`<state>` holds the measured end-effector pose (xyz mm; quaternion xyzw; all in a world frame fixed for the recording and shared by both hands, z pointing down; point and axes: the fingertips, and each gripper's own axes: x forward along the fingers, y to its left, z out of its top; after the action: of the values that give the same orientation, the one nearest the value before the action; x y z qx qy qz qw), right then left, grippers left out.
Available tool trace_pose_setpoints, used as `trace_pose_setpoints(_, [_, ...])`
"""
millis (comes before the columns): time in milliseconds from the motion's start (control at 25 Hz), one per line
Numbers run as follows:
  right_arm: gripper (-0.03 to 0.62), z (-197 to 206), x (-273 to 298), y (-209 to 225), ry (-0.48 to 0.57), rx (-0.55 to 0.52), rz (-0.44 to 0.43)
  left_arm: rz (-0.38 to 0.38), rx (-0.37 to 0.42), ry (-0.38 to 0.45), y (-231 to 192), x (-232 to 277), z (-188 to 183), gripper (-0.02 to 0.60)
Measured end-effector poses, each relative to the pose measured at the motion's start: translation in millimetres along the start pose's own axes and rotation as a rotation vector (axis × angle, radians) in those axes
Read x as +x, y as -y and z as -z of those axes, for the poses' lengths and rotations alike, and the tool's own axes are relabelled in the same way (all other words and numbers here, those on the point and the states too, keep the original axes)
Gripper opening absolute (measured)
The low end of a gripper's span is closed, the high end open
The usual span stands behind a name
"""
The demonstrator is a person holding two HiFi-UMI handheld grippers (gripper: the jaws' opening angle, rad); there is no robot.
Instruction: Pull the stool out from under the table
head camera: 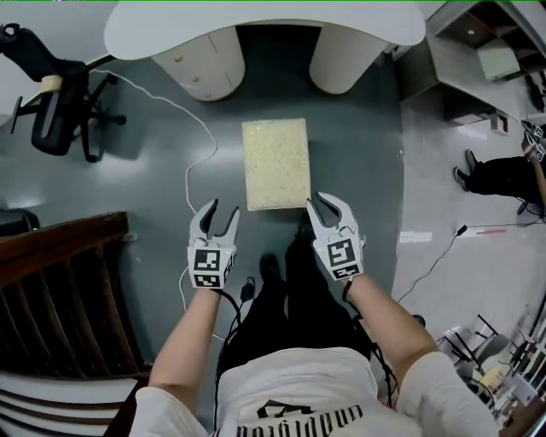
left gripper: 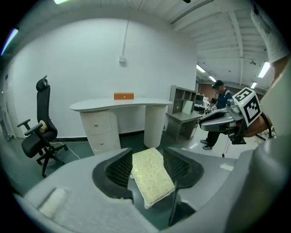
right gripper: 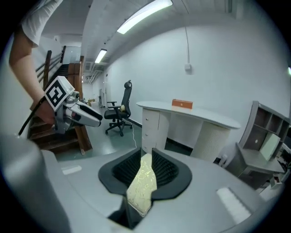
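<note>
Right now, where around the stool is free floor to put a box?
Free: the dark floor right of the stool, up to the pale tiles; also the patch between the cable and the chair. Crowded: at the person's feet and by the stairs.

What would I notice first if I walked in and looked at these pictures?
The pale yellow stool catches the eye first, standing on the dark floor just in front of the white table. Next come the left tool and the right tool, both white, held in the air on the near side of the stool with nothing in them. A black office chair sits off to the left.
</note>
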<state>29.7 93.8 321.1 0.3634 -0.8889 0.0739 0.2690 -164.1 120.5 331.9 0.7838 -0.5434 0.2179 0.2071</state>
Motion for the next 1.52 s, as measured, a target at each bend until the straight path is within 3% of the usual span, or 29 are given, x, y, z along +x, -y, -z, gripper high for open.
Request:
trace_pose_setpoints(320, [0.013, -138, -86, -13, 0.127, -0.052, -0.030, 0.027, 0.007, 0.174, 15, -104, -131, 0.157])
trace_pose_setpoints(640, [0.002, -222, -157, -49, 0.218, -0.069, -0.065, 0.079, 0.058, 0.303, 45, -194, -206, 0.008])
trace_pose_setpoints(1160, [0.003, -265, -230, -106, 0.258, -0.114, -0.062, 0.217, 0.092, 0.359, 71, -304, -218, 0.007])
trace_pose_setpoints(1360, [0.002, -257, -256, -113, 0.265, -0.121, -0.064, 0.212, 0.124, 0.383, 94, -318, -210, 0.006])
trace_pose_setpoints(1520, [0.003, -250, -285, -113, 0.270, -0.104, -0.073, 0.218, 0.095, 0.391, 127, -325, -205, 0.006])
